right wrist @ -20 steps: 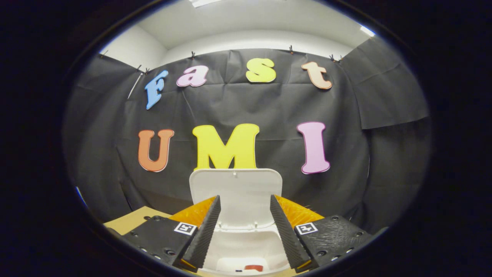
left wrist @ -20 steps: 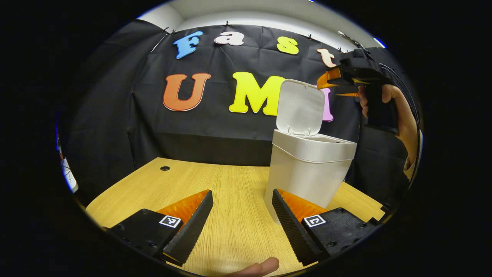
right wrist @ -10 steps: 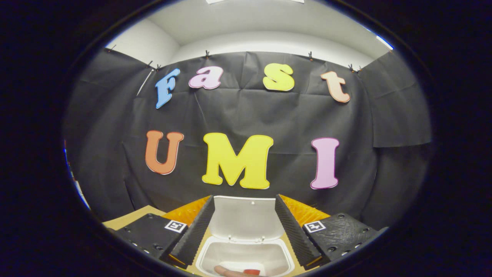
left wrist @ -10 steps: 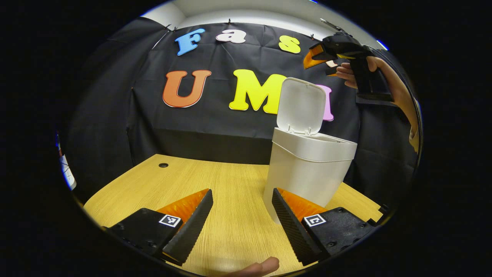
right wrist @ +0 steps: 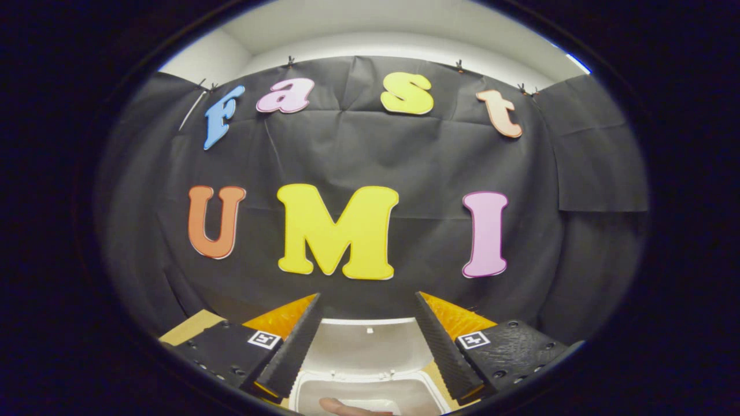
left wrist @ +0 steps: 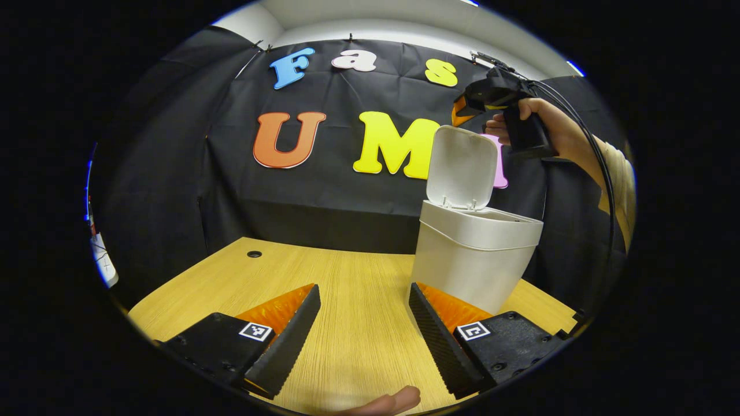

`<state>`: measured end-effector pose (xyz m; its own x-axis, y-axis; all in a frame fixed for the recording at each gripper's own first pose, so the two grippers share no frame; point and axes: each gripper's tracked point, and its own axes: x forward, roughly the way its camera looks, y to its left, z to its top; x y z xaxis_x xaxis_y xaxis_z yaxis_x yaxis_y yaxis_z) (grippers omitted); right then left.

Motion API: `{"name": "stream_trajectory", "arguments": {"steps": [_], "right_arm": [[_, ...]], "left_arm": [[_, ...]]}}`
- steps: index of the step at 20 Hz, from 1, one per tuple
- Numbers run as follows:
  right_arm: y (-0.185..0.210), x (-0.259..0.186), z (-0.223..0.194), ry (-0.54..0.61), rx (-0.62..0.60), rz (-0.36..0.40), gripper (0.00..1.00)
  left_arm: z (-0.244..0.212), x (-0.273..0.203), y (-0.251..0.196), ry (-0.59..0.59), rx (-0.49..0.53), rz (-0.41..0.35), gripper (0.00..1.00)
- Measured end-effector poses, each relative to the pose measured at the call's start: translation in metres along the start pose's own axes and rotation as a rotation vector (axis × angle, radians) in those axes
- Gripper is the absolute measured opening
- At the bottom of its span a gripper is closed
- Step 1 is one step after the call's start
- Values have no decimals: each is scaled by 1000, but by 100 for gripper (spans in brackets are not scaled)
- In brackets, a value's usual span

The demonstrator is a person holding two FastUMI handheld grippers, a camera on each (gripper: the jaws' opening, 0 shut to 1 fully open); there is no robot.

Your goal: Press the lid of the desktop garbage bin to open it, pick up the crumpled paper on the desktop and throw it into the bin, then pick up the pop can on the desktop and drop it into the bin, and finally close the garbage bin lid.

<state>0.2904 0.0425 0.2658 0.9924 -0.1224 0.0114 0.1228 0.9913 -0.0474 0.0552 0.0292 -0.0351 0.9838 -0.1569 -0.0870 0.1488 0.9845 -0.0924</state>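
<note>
Two grippers, both with jaws spread wide and nothing between them. Left gripper (left wrist: pixel 363 332) low over the desk (left wrist: pixel 347 289), its fingers (left wrist: pixel 287 338) just above the wood, bin (left wrist: pixel 474 254) standing just ahead and to the right. Bin white, lid (left wrist: pixel 461 167) tipped up nearly upright at the back edge, mouth open. Right gripper (left wrist: pixel 462 107) held by a hand (left wrist: pixel 540 124) high above the lid's top edge in the left gripper view; seen from its own camera (right wrist: pixel 366 341), poised over the lid (right wrist: pixel 367 349) and the open bin (right wrist: pixel 376 396) below. Fingertip of a hand (right wrist: pixel 341 407) at the bottom edge. No telling from here what lies inside the bin.
</note>
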Motion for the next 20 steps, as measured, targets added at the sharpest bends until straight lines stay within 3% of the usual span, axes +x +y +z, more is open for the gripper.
{"name": "stream_trajectory", "arguments": {"steps": [4,6,16,20], "right_arm": [[-2,-5,-6,34,67,46,99],[-2,-19,-9,50,46,58,94],[-6,-76,-41,180,-47,91,93],[-3,-89,-75,299,-39,134,94]], "left_arm": [[-2,2,9,6,-7,16,100],[-3,0,11,14,-8,23,100],[15,-13,3,-49,33,9,99],[13,-12,1,-45,33,4,99]]}}
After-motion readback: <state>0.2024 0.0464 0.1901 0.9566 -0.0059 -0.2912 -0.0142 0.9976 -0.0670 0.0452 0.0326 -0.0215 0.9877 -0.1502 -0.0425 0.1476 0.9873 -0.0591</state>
